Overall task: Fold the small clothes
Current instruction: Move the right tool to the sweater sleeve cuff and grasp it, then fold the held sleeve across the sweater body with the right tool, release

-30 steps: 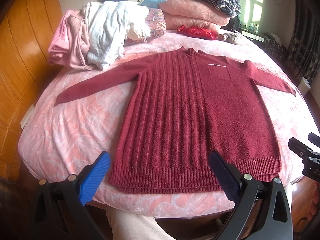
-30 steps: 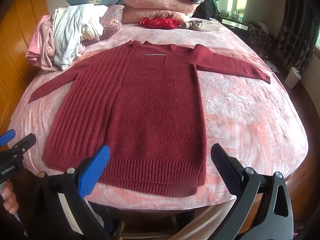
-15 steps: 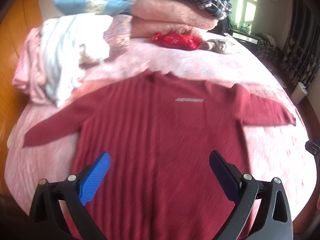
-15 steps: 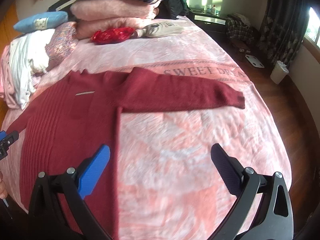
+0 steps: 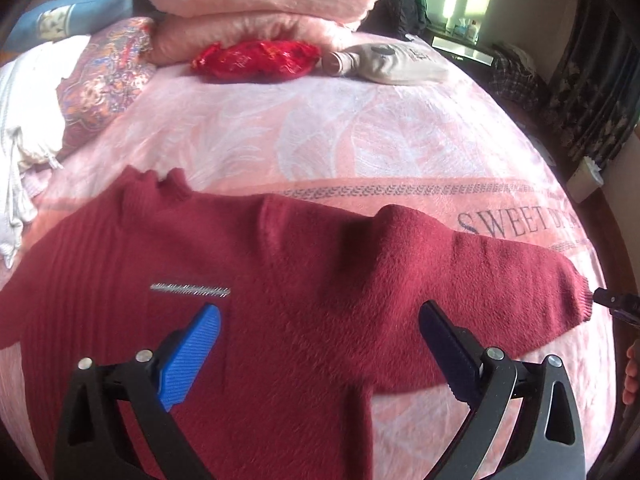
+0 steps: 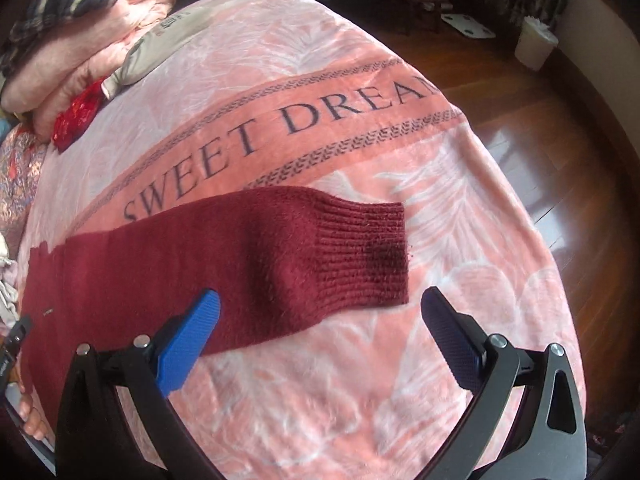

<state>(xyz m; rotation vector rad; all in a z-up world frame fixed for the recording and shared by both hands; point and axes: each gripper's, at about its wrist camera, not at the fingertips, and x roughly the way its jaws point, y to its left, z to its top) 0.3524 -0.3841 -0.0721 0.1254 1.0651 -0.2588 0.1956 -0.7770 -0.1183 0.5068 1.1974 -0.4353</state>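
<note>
A dark red knit sweater is lying flat, front up, on a pink blanket that is covering the bed. The blanket is showing a printed band reading "SWEET DREA". The left tongs are hanging wide open above the sweater's chest and shoulder, gripping nothing; the blue finger pad is sitting just below a small silver label strip on the chest. The sweater's sleeve is stretching out sideways across the blanket, its ribbed cuff lying flat just below the lettering. The right tongs are hovering wide open over that sleeve near the cuff, holding nothing; whether the fingers are touching the fabric cannot be told. At the head of the bed, folded pink blankets are stacked, with a red cloth bundle and a beige pouch lying in front of them, and a patterned pillow to the side.
</note>
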